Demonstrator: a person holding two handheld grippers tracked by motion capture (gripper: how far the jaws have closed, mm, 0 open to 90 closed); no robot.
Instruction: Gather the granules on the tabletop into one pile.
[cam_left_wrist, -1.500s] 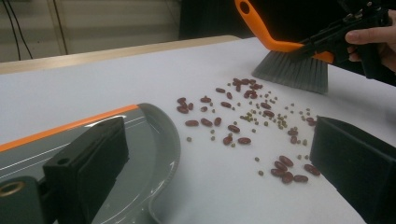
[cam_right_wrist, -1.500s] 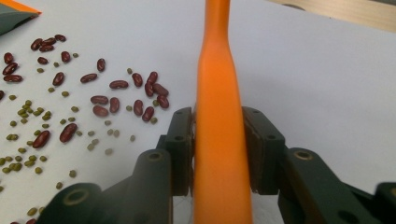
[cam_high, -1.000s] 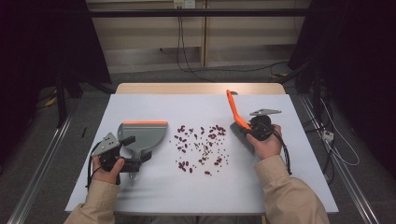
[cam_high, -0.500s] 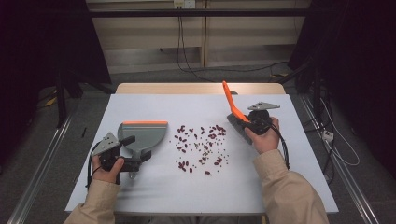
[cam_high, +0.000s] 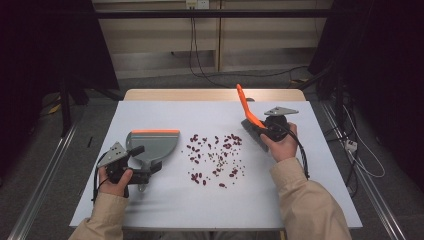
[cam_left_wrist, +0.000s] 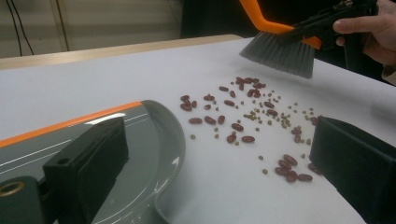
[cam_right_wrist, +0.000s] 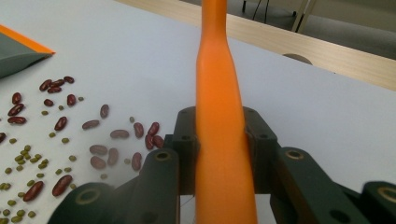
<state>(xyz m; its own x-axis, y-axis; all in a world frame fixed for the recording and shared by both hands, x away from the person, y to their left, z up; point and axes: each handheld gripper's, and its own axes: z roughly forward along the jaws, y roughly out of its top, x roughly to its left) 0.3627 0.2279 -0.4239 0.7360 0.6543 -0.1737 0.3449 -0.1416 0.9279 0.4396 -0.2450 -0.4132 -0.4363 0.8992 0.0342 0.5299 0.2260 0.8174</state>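
Red kidney beans (cam_high: 215, 155) (cam_left_wrist: 243, 126) (cam_right_wrist: 60, 123) and small green beans lie scattered mid-table. A grey dustpan (cam_high: 152, 142) (cam_left_wrist: 140, 135) (cam_right_wrist: 18, 51) with an orange lip rests flat to their left. My left gripper (cam_high: 146, 158) (cam_left_wrist: 219, 128) stands open, one jaw over the pan and the other over the table, with the pan's handle end between them. My right gripper (cam_high: 264, 130) (cam_right_wrist: 219, 135) is shut on the orange handle of a brush (cam_high: 245, 107) (cam_left_wrist: 280, 51) (cam_right_wrist: 217, 70). The grey bristles hang just above the table, right of the beans.
The white table (cam_high: 175, 112) has a wooden strip along its far edge. Cables run over the floor behind it and to the right. A black cable trails from each gripper along the person's beige sleeves.
The right hand has shifted slightly toward the far side with the brush, whose handle tip now stands a little higher. The left hand, dustpan and beans have stayed put.
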